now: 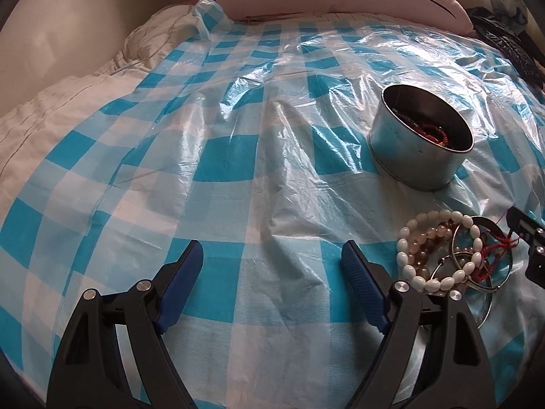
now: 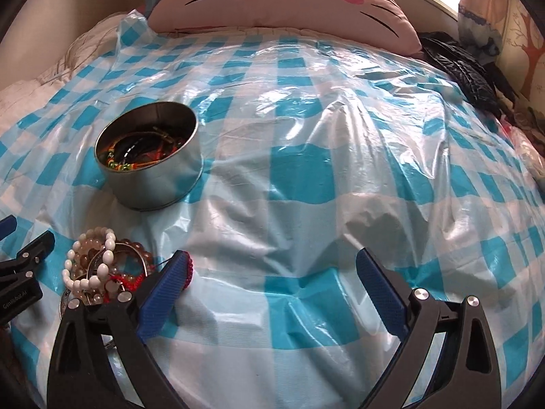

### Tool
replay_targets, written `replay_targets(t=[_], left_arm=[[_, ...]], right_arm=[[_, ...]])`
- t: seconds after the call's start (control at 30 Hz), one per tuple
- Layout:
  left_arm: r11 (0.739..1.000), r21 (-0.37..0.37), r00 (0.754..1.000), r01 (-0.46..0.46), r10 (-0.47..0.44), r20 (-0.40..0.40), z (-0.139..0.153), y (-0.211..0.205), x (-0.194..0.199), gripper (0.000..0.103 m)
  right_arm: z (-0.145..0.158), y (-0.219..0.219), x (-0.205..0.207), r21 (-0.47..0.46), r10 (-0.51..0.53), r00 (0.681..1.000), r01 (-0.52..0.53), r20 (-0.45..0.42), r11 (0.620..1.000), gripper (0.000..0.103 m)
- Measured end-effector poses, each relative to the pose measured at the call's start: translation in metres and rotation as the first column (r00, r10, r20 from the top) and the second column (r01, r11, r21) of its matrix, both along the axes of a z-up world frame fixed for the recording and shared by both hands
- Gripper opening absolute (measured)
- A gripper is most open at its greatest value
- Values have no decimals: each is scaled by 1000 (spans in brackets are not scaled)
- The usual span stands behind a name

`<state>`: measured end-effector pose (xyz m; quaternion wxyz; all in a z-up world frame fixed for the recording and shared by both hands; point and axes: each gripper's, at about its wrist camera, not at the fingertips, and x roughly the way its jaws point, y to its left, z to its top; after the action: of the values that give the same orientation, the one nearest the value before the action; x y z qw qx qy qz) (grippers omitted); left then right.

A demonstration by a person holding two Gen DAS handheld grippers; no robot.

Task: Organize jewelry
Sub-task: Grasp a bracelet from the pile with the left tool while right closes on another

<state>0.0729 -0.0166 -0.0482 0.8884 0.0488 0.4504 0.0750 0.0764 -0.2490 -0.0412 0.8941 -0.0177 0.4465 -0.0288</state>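
A round metal tin [image 1: 419, 150] stands on the blue-checked plastic sheet [image 1: 238, 156] and holds dark and red bracelets; it also shows in the right wrist view [image 2: 153, 184] with colourful beaded pieces inside. A pile of jewelry [image 1: 453, 255] lies in front of the tin: a white bead bracelet, brownish bead bracelets, silver bangles, red cord. The pile also shows in the right wrist view [image 2: 102, 269]. My left gripper [image 1: 272, 259] is open and empty, left of the pile. My right gripper [image 2: 272, 269] is open and empty, its left finger beside the pile.
A pink cat-face pillow [image 2: 282, 3] lies at the far edge of the bed. A black glossy garment [image 2: 470, 71] lies at the far right. White bedding [image 1: 61, 102] shows at the left, beyond the sheet.
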Motion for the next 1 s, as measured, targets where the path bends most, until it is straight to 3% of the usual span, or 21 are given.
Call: replay_targets(t=[0.1, 0.17, 0.3, 0.4, 0.47, 0.57, 0.63, 0.67, 0.8, 0.87, 1.0], left_arm=[[998, -55, 998, 41, -38, 57, 10, 0, -6, 80], [989, -87, 990, 122, -115, 87, 16, -9, -10, 80], [943, -67, 941, 325, -316, 120, 20, -47, -23, 80], [905, -42, 903, 424, -418, 98, 16, -70, -28, 80], [884, -57, 884, 464, -458, 94, 16, -77, -31, 80], [874, -97, 880, 475, -472, 58, 10, -78, -29, 61], [865, -155, 877, 478, -480, 23, 4, -77, -25, 29], [862, -166, 876, 478, -482, 18, 3, -75, -25, 24], [858, -170, 872, 485, -489, 17, 4, -76, -30, 7], [869, -158, 883, 468, -468, 42, 9, -74, -35, 7], [884, -250, 919, 395, -378, 112, 25, -50, -42, 7]], right_arm=[[6, -7, -6, 74, 3, 1000, -4, 16, 997, 94], [9, -8, -10, 98, 20, 1000, -22, 22, 995, 94], [11, -16, -12, 198, 20, 999, -26, 32, 980, 94], [9, -29, -12, 278, -9, 999, 0, 31, 961, 94], [5, -41, -12, 372, -31, 999, 20, 25, 928, 94], [1, -57, -11, 460, -74, 997, 57, 17, 886, 94], [0, -62, -11, 486, -88, 996, 68, 18, 871, 94], [1, -63, -11, 489, -90, 996, 69, 20, 870, 94], [3, -55, -9, 485, -56, 998, 34, 31, 874, 94], [3, -48, -9, 478, -23, 999, 4, 33, 878, 94], [0, -28, -7, 458, 69, 997, -68, 14, 886, 94]])
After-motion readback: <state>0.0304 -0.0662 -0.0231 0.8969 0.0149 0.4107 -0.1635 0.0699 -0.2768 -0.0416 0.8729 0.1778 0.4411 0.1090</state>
